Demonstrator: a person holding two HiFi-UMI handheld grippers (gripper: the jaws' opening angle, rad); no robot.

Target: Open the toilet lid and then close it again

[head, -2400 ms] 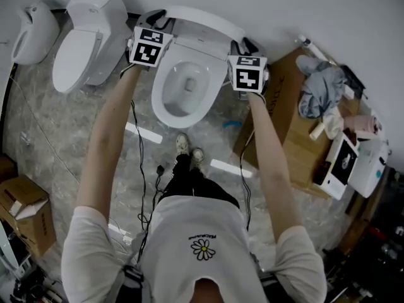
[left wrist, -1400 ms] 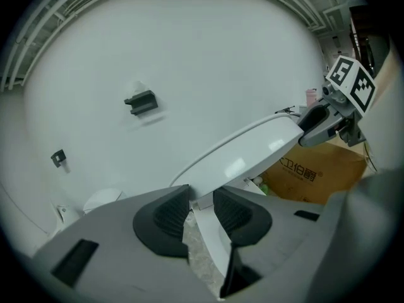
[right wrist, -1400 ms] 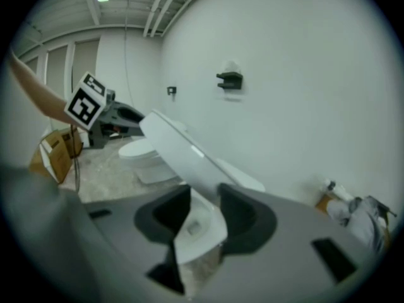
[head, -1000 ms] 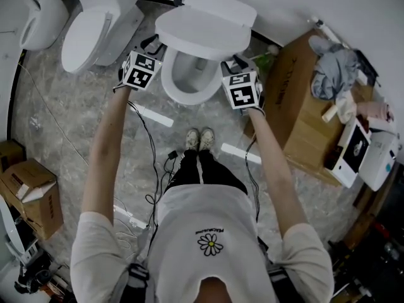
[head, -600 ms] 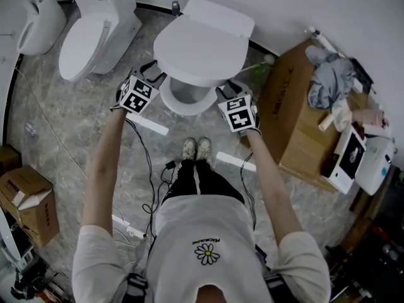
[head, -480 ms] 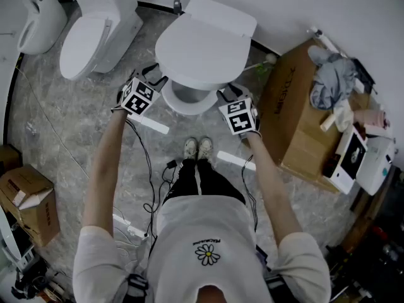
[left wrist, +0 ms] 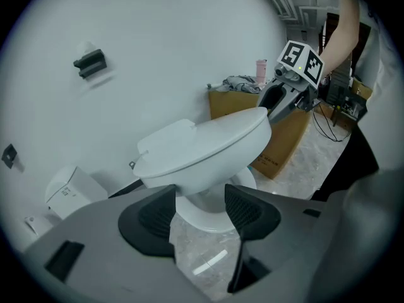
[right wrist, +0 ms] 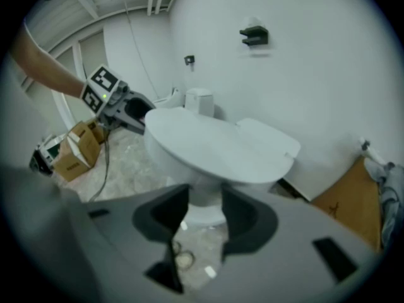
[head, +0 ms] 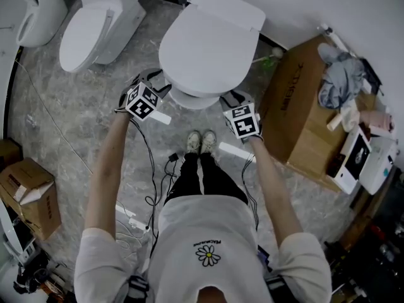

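The toilet lid (head: 208, 46) lay lowered over the bowl (head: 189, 98), just ahead of both tongs, its long axis running away from them toward the wall (head: 303, 5) and its free front rim the nearest part. The left tongs (head: 155, 84) sat just off that rim's left flank and the right tongs (head: 231, 100) off its right, about equally near, neither touching it. Both had just been spreading their jaws and stood released with nothing between the pads, so closing looked all but done, any last press falling evenly to either hand.
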